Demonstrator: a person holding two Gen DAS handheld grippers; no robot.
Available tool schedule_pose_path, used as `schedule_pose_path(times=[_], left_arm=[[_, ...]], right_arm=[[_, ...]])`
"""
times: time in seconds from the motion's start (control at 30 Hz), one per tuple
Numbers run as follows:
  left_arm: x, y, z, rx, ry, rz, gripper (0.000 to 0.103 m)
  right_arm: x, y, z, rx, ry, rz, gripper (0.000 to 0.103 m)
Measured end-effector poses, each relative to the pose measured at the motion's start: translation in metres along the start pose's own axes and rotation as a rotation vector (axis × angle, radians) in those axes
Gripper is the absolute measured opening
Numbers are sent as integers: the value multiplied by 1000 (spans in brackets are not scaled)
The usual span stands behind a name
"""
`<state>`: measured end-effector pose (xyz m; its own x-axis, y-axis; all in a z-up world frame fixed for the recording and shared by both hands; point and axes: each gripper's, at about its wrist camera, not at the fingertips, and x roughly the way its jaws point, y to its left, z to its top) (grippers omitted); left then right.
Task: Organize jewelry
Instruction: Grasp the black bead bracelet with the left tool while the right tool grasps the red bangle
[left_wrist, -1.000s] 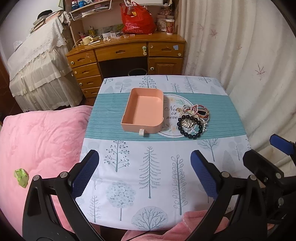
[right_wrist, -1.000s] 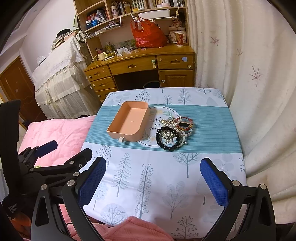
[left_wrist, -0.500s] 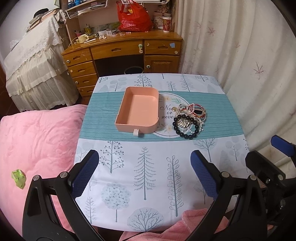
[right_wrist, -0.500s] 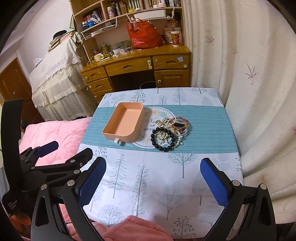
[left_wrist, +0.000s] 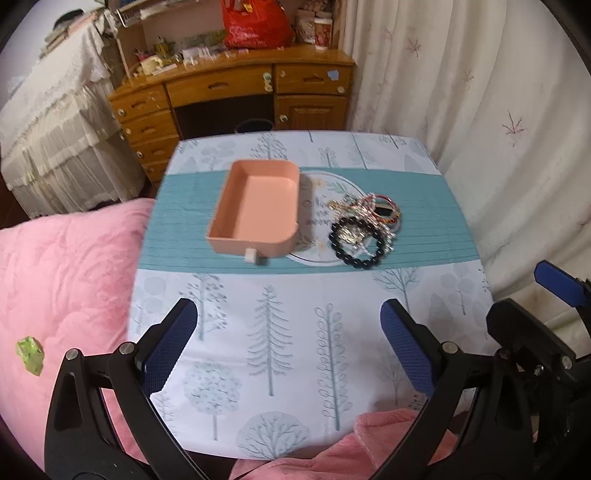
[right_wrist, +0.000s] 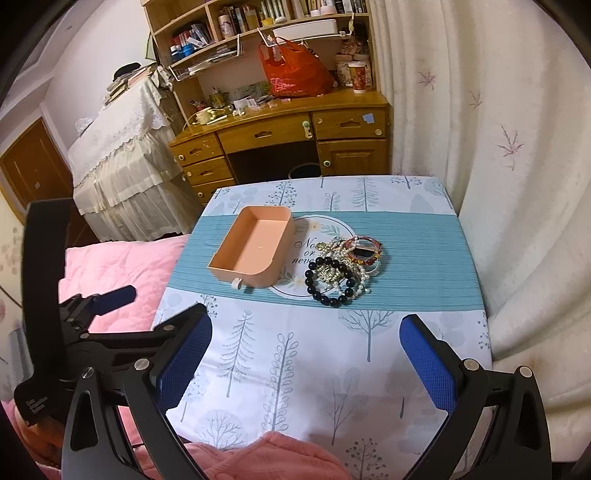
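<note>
Jewelry (right_wrist: 341, 271) sits in 1 tangled heap on the teal band of the tablecloth (right_wrist: 424, 258), just right of the pink tray (right_wrist: 255, 247) and close against its right wall, though I can't tell whether they touch. I can pick out a black bead bracelet (right_wrist: 330, 282) at the near edge of the heap, a red bangle (right_wrist: 364, 249) at the far side, and pearly, gold-looking pieces knotted between them. Tray looks empty from both views, so I'd call this the very start: nothing sorted yet, approach step only.

My left gripper (left_wrist: 288, 347) is spread wide, nothing between the blue pads, hanging over the near, tree-printed part of the cloth. My right gripper (right_wrist: 306, 354) is just as wide and just as empty, also over the near part. Both are well short of the heap, which lies ahead and slightly right of the left tool, and almost dead ahead of the right one.

Next move, as I judge it: take the right gripper forward and down to the black bead bracelet, since it lies nearest and stands clear at the edge. Trouble I expect is the tangle: lift 1 piece and the others may drag along. The left gripper is closer to the tray, so it could steady it if need be.
</note>
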<state>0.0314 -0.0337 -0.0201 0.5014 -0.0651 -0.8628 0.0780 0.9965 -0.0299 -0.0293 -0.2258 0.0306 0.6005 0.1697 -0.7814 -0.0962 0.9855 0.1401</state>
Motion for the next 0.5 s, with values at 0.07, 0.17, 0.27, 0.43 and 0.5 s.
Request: schedule_pose_path(times=[0.07, 0.17, 0.27, 0.43, 0.5], left_arm=[[9, -4, 1, -11, 29, -20, 99], [29, -10, -1, -17, 55, -35, 99], [51, -19, 4, -31, 79, -45, 98], [112, -33, 19, -117, 121, -94, 84], [141, -40, 24, -141, 141, -85, 73]], right_arm=[[5, -5, 1, -2, 4, 9, 103], [15, -20, 3, 9, 10, 20, 103], [35, -38, 5, -12, 16, 8, 103], [89, -71, 0, -153, 6, -37, 103], [116, -87, -2, -173, 20, -18, 101]])
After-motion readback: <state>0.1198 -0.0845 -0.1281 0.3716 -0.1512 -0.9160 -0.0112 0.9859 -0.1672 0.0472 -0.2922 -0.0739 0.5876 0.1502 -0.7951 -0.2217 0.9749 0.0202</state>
